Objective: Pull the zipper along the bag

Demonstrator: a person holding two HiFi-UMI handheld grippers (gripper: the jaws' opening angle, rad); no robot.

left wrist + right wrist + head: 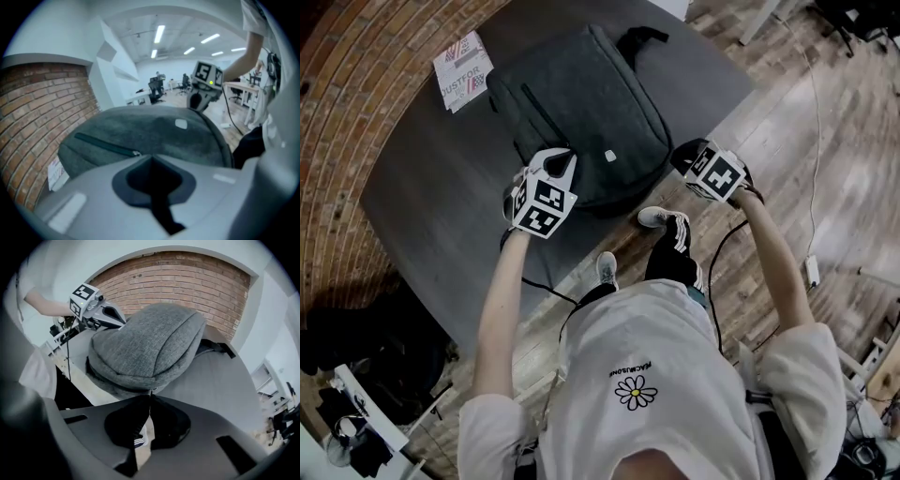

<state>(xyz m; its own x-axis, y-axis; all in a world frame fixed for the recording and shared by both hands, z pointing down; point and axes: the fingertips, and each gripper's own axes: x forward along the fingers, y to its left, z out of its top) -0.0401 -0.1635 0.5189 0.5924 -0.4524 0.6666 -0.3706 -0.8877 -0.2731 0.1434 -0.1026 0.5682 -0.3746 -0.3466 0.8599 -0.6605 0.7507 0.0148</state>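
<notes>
A dark grey backpack [581, 112] lies flat on the dark table [422, 187]. My left gripper [561, 161] is shut at the bag's near left edge, with nothing seen between its fingers. From the left gripper view, the bag [154, 131] fills the front, its pocket zipper [105, 146] ending in a small pull [136, 153] just beyond the gripper's tips [151, 160]. My right gripper [686, 156] is shut beside the bag's right side, off the table corner. Its tips [150, 397] meet at the bag's lower rim [140, 380], where a tiny tab [151, 391] shows; whether it is pinched I cannot tell.
A printed leaflet [461, 67] lies on the table left of the bag. A brick wall [347, 112] curves behind the table. The bag's strap [639, 37] sticks out at its far end. The person's shoes [661, 217] stand on the wooden floor by the table's near edge.
</notes>
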